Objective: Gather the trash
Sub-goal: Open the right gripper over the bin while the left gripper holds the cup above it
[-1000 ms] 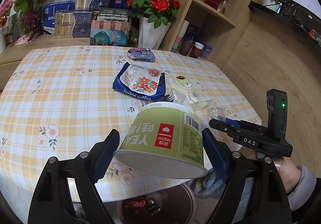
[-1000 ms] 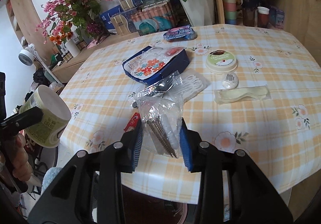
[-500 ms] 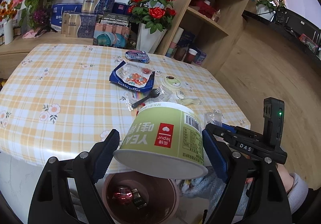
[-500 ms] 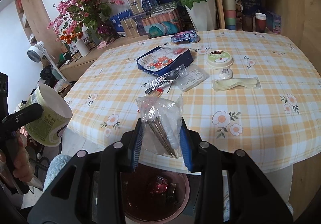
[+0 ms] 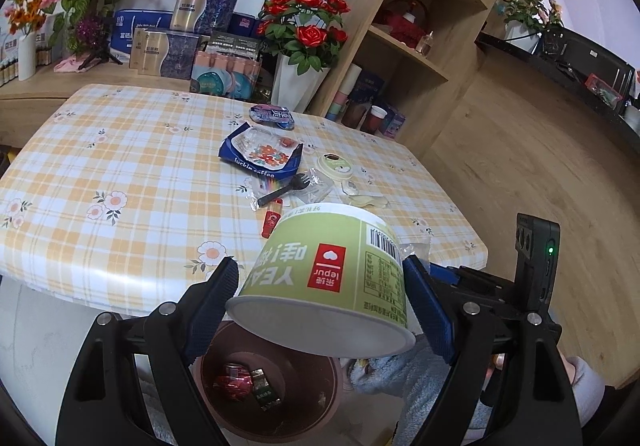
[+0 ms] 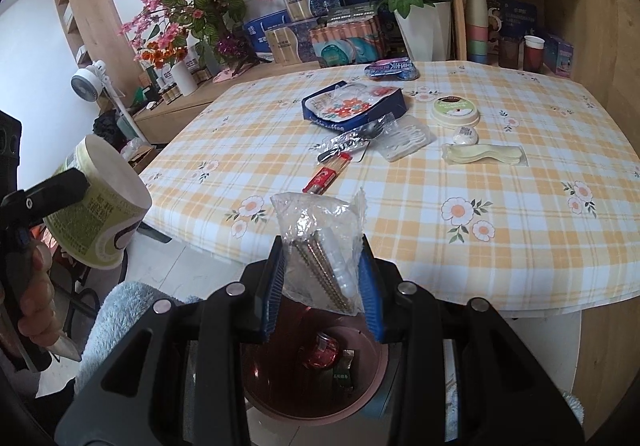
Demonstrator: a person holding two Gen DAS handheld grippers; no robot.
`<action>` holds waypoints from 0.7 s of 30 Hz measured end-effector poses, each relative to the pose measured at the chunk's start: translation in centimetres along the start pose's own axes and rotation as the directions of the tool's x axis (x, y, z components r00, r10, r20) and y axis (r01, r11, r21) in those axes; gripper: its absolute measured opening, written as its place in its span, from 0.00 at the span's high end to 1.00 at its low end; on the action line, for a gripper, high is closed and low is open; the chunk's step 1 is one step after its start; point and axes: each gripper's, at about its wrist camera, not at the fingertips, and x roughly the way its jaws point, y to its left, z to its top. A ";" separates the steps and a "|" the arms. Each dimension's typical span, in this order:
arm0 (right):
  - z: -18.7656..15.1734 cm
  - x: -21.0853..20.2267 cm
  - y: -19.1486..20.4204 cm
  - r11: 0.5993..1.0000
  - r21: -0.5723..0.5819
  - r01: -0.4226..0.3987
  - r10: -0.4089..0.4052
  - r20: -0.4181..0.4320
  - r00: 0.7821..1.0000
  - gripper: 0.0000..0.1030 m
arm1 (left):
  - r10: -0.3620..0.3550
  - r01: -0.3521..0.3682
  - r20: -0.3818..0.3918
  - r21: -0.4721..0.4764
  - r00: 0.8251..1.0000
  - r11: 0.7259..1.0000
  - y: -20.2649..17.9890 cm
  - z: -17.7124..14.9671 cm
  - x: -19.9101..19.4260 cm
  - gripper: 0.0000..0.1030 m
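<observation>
Trash is in both grippers; the green cup (image 5: 320,278) lies tilted on its side in the left gripper (image 5: 320,302), its white base turned back toward the wrist camera and down, its mouth pointing away toward the table (image 5: 120,166), so its long axis runs roughly along the fingers; the two blue pads (image 5: 428,310) press on its left and right walls, spread wide, clamped on it. Below it stands the bin (image 5: 312,406), a brown round pot on the floor at the near table edge, with a red wrapper (image 5: 232,386) and a dark green packet (image 5: 264,394) inside; the cup's base overhangs the bin's far rim.

Over in the right gripper (image 6: 322,286), a clear plastic bag (image 6: 320,242) stands upright between the pads, its crumpled top poking above the fingertips; thin dark sticks inside slant from upper left to lower right; the jaws are narrow and pinched on it; the bin mouth shows directly under the fingers.

Both grippers point down and forward, side by side, the right one just to the right of the left; a hand (image 6: 34,302) wraps the left handle, a fuzzy blue sleeve (image 6: 116,310) near it.

Left on the table: a blue tray (image 6: 352,106), a black fork (image 5: 284,188) in wrap, a red packet (image 6: 324,178), a round lid (image 6: 456,112), pale spoons (image 6: 484,156).
</observation>
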 end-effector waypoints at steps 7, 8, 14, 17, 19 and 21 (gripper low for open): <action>-0.4 0.2 1.4 0.999 -0.039 -0.029 0.028 -0.021 0.999 0.58 | -0.001 0.001 0.004 -0.006 1.000 1.000 0.2 -0.5 -0.5 0.21; -0.4 0.2 1.7 0.998 -0.046 -0.032 0.031 -0.020 0.999 0.56 | -0.002 0.002 0.005 -0.007 1.000 1.000 0.2 -0.5 -0.6 0.21; 0.1 -0.5 1.8 0.998 -0.062 0.022 -0.020 0.035 0.999 0.19 | 0.001 -0.001 0.008 -0.001 1.000 1.000 0.2 -0.6 -0.6 0.21; 0.6 -1.4 1.3 0.992 -0.063 0.111 -0.105 0.098 0.990 0.11 | 0.004 -0.004 0.010 0.003 1.000 1.000 0.0 -0.7 -0.5 0.21; 0.9 -2.0 1.1 0.981 -0.073 0.182 -0.170 0.147 0.974 0.07 | 0.004 -0.004 0.011 0.008 1.000 1.000 -0.1 -0.7 -0.5 0.21; 1.1 -2.7 0.6 0.975 -0.061 0.213 -0.199 0.180 0.963 0.06 | 0.005 -0.005 0.007 0.018 1.000 1.000 -0.4 -0.8 -0.3 0.21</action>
